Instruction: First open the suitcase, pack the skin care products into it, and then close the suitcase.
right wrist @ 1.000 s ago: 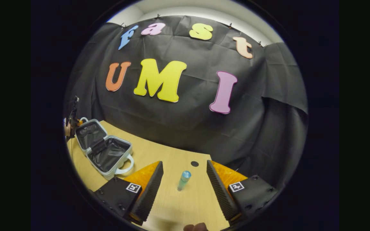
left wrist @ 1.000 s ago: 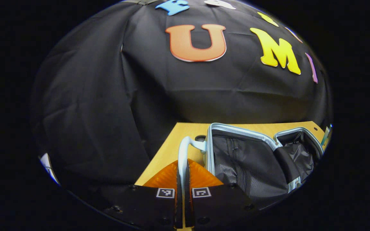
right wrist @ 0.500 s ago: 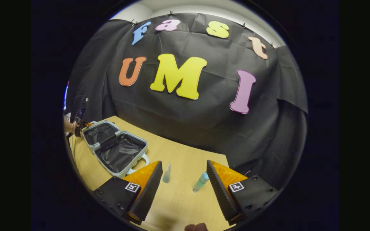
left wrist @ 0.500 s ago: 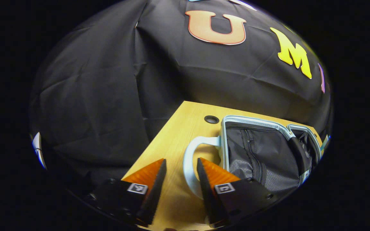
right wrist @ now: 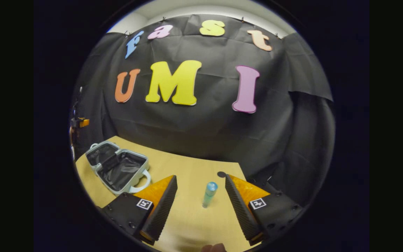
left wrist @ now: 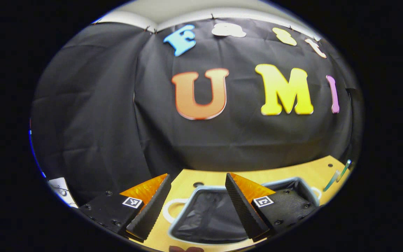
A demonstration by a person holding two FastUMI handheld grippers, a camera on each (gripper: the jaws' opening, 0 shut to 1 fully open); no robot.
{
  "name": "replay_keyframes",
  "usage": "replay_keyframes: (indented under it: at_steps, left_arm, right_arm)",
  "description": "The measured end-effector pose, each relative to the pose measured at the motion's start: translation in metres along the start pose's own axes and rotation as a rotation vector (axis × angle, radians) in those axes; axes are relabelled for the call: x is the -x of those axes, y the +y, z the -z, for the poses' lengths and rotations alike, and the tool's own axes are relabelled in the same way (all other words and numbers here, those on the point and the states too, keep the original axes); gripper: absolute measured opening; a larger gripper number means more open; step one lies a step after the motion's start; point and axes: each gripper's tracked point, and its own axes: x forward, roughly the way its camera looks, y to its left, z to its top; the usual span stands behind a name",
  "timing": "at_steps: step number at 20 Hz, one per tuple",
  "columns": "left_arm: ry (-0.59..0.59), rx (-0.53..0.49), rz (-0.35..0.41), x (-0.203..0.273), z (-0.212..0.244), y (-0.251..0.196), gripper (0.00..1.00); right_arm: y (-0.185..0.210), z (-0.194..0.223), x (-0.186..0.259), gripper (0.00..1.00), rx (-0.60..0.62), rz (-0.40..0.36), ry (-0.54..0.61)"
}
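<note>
Suitcase [right wrist: 117, 167] lying open on the wooden table [right wrist: 187, 168], both grippers released and empty: the right gripper [right wrist: 201, 206] should advance until the upright blue-capped bottle [right wrist: 209, 194] stands centred between its fingers, then clench mid-body, while the left gripper [left wrist: 198, 206] hangs above the case.

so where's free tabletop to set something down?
Bare table runs between the open suitcase and the upright bottle, and from the bottle back to the cloth wall. The suitcase's end is crowded. Both suitcase halves lie open and look empty.
</note>
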Motion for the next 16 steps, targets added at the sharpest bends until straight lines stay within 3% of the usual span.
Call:
replay_keyframes:
  at_steps: [1, 2, 5, 10, 16]
  left_arm:
    - [-0.001, 0.011, 0.018, 0.016, -0.007, -0.03, 0.92]
    - [-0.006, 0.024, 0.032, 0.029, -0.01, -0.063, 0.99]
    - [-0.005, 0.048, 0.112, 0.058, -0.008, -0.178, 0.99]
    - [0.054, 0.036, 0.315, 0.111, 0.044, -0.345, 0.99]
    - [0.229, 0.006, 0.406, 0.111, 0.128, -0.447, 0.99]
  right_arm:
    - [-0.011, 0.002, 0.002, 0.81, -0.007, 0.014, -0.011]
    - [-0.023, 0.003, 0.005, 0.81, -0.01, 0.03, -0.017]
    - [-0.053, 0.013, 0.014, 0.81, -0.042, 0.051, -0.021]
    - [-0.086, 0.053, 0.017, 0.82, -0.075, 0.046, 0.039]
    - [-0.104, 0.094, 0.024, 0.82, -0.084, 0.017, 0.123]
